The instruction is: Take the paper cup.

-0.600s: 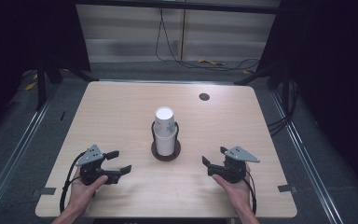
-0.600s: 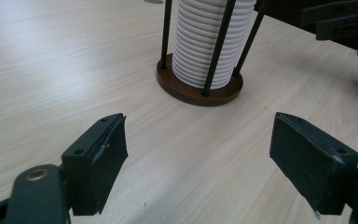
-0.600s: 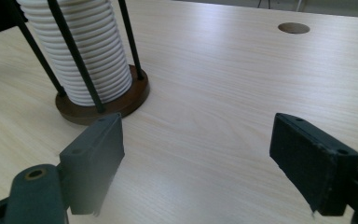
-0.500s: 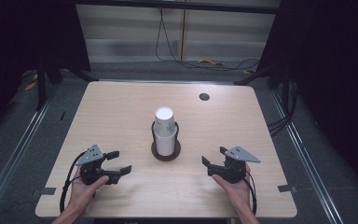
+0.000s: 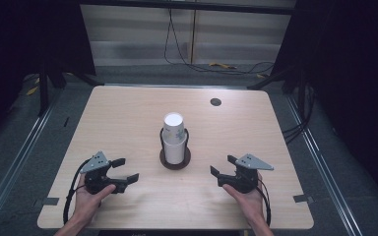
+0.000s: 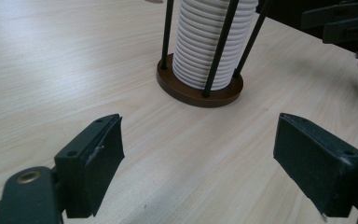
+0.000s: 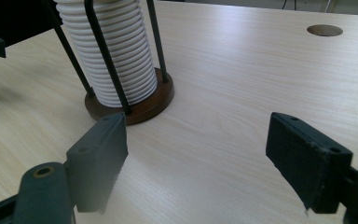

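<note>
Cup stack (image 5: 173, 135): a tall column of nested white paper cups, upright in a holder at the middle of the desk, between the two claws and a little farther off than both.
Left claw (image 5: 126, 169): jaws spread wide, nothing between them, resting low at the near left of the desk and aimed toward the stack; in its own view the jaws frame bare wood with the stack just beyond (image 6: 212, 44).
Right claw (image 5: 223, 165): likewise wide and empty, at the near right, pointing in at the stack from the other side (image 7: 116, 56).
Holder (image 5: 174, 161): round dark-brown base with thin black upright rods caging the cups; the rods stand close against the stack's sides.
Doing it well, as I judge it: come at the top cup above the rods, pinch its rim lightly so the paper does not crush, and lift straight up; the other claw could steady the base.
In the way: the rods block any grip low on the stack.
Desk (image 5: 118, 118): pale wood, otherwise bare.
Cable hole (image 5: 215, 102): small dark round opening at the far right, well apart from the work.
</note>
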A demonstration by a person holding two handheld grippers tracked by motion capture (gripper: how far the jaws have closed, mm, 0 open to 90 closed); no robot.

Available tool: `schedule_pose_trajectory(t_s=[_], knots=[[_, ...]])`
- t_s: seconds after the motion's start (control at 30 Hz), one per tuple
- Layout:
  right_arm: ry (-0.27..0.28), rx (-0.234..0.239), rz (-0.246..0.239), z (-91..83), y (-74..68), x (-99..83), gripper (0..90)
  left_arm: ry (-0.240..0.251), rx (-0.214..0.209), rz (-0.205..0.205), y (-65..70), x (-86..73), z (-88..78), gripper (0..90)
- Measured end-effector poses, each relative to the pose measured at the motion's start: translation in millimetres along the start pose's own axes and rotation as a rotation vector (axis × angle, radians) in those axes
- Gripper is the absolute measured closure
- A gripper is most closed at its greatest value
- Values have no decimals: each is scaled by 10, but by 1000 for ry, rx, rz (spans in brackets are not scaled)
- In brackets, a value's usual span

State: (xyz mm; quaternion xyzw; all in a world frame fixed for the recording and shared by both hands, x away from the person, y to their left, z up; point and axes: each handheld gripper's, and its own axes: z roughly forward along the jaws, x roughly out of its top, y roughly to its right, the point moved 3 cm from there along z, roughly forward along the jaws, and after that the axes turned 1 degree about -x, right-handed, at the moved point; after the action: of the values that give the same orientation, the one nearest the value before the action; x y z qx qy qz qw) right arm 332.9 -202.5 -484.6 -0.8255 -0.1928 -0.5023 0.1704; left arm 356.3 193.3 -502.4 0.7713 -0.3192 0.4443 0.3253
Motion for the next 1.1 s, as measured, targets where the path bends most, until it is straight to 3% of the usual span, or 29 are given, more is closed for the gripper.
schedule_pose_trajectory(t_s=[0.27,0.63,0.77,0.83,0.93,1.1], knots=[[17,19,-17,-48,-54,41,197,4,-26,6,30,13,0,157],[14,62,-19,-61,-150,128,218,-2,-15,19,44,1,-33,158],[27,84,-34,-57,-195,194,258,-4,-26,15,47,5,-33,158],[2,131,-32,-23,-208,228,255,-7,-30,13,50,1,-26,158],[-5,154,-39,-46,-211,304,264,-11,-25,18,43,1,-27,158],[17,161,-35,-53,-219,408,233,-12,-39,13,43,0,-27,158]])
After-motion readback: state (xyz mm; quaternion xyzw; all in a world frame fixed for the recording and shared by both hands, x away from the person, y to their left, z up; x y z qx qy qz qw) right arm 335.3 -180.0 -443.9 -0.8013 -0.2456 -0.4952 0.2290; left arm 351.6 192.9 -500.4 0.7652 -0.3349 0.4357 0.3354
